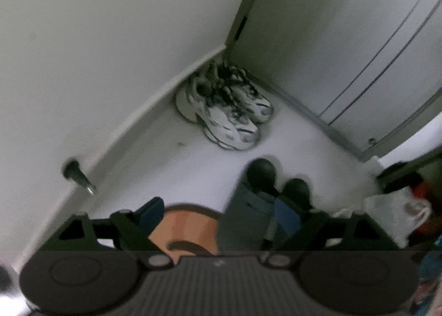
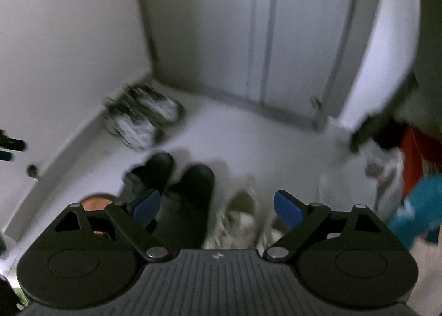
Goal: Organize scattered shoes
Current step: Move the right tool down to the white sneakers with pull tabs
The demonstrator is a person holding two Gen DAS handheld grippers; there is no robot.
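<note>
A pair of white sneakers with dark laces point(image 1: 226, 106) stands side by side on the pale floor, tucked into the corner where wall and door meet; the right wrist view shows the pair point(image 2: 143, 119) blurred at left. My left gripper point(image 1: 221, 213) is open and empty, held well above the floor, short of that pair. My right gripper point(image 2: 218, 208) is also open. Beneath it lies a white laced shoe point(image 2: 240, 219), blurred, below the gap between the blue pads point(image 2: 288, 209); no pad presses on it.
The person's two black-shod feet point(image 1: 261, 172) stand on the floor between me and the corner pair. An orange mat point(image 1: 187, 227) lies under the left gripper. A door stop point(image 1: 76, 175) sticks out of the left wall. A white bag point(image 1: 395, 213), red and teal things point(image 2: 420, 205) crowd the right.
</note>
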